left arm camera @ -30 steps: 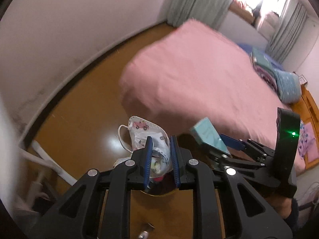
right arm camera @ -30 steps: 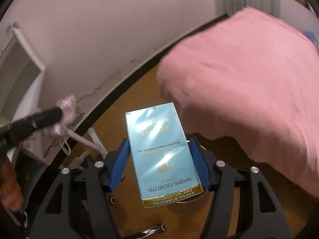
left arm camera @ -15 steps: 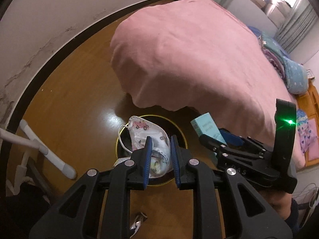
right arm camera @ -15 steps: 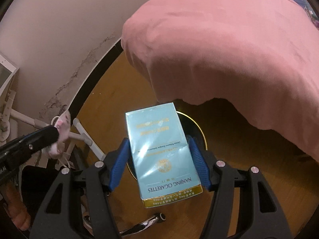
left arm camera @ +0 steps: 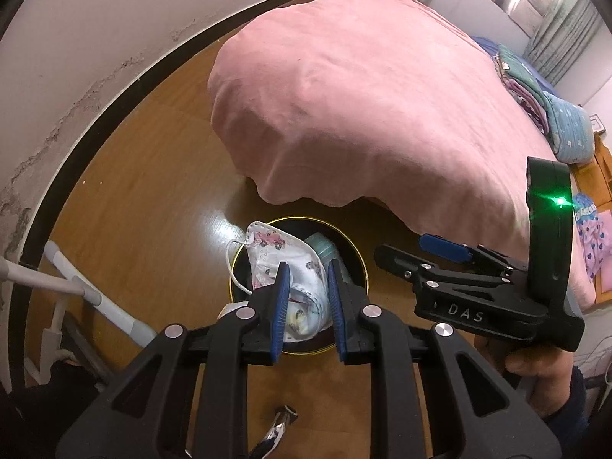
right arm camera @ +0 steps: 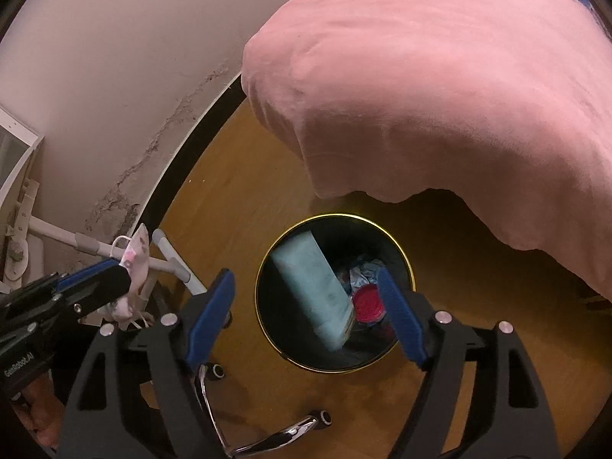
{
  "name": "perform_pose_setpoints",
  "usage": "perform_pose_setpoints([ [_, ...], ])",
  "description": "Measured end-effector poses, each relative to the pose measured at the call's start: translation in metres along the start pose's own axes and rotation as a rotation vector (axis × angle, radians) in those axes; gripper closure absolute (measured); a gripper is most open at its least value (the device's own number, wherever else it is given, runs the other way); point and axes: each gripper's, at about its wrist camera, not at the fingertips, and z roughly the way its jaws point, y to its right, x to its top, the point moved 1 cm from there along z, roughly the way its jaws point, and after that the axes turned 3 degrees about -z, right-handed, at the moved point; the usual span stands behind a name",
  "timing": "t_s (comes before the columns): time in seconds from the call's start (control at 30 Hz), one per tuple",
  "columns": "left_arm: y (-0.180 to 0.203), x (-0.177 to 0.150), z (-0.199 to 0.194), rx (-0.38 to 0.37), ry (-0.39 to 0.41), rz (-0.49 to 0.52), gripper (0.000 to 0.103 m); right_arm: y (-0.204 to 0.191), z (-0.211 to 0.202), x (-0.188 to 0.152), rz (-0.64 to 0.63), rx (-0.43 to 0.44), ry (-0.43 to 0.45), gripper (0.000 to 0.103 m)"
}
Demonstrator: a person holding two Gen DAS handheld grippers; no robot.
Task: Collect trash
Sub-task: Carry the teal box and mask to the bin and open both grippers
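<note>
My left gripper (left arm camera: 305,276) is shut on a white patterned face mask (left arm camera: 285,256) and holds it above the round black trash bin with a gold rim (left arm camera: 362,267). My right gripper (right arm camera: 306,287) is open above the same bin (right arm camera: 409,267). A light blue cigarette box (right arm camera: 313,287) is blurred, inside the bin's mouth between the open fingers. Red and crumpled trash (right arm camera: 367,302) lies at the bin's bottom. The box's top (left arm camera: 323,248) shows behind the mask in the left wrist view. The mask (right arm camera: 135,264) and left gripper show at the left of the right wrist view.
A bed under a pink blanket (left arm camera: 363,95) overhangs the wooden floor (left arm camera: 134,210) just beyond the bin. A white wall with a dark baseboard (right arm camera: 183,145) runs on the left. White tube legs (left arm camera: 88,290) and a chrome chair base (right arm camera: 283,432) stand close by.
My right gripper has opened and let go of the cigarette box, which has dropped into the bin. Both grippers have come over the bin. The left still holds the mask.
</note>
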Motion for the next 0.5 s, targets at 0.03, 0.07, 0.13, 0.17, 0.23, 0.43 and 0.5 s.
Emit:
perform_pose_setpoints([
  [0.03, 0.000, 0.000, 0.000, -0.001, -0.001, 0.001, 0.084, 0.001, 0.000, 0.000, 0.003, 0.001, 0.000, 0.027],
  [0.07, 0.001, 0.000, 0.000, -0.003, -0.002, 0.003, 0.084, 0.002, 0.000, 0.000, 0.007, 0.002, 0.001, 0.027],
  [0.13, 0.002, 0.000, 0.000, -0.007, -0.004, 0.006, 0.084, 0.004, -0.002, -0.001, 0.015, 0.002, 0.003, 0.027],
  [0.17, 0.002, 0.000, 0.001, -0.009, -0.004, 0.007, 0.084, 0.005, -0.003, -0.001, 0.019, 0.002, 0.006, 0.027],
  [0.23, 0.001, 0.001, 0.003, -0.016, -0.007, 0.007, 0.083, 0.007, -0.005, -0.001, 0.027, 0.000, 0.012, 0.027],
  [0.43, 0.008, 0.000, 0.003, -0.037, -0.012, 0.029, 0.029, 0.017, -0.009, -0.003, 0.052, -0.008, 0.018, 0.026],
  [0.5, 0.012, -0.001, 0.002, -0.037, -0.002, 0.048, 0.028, 0.020, -0.010, -0.005, 0.057, -0.011, 0.015, 0.026],
])
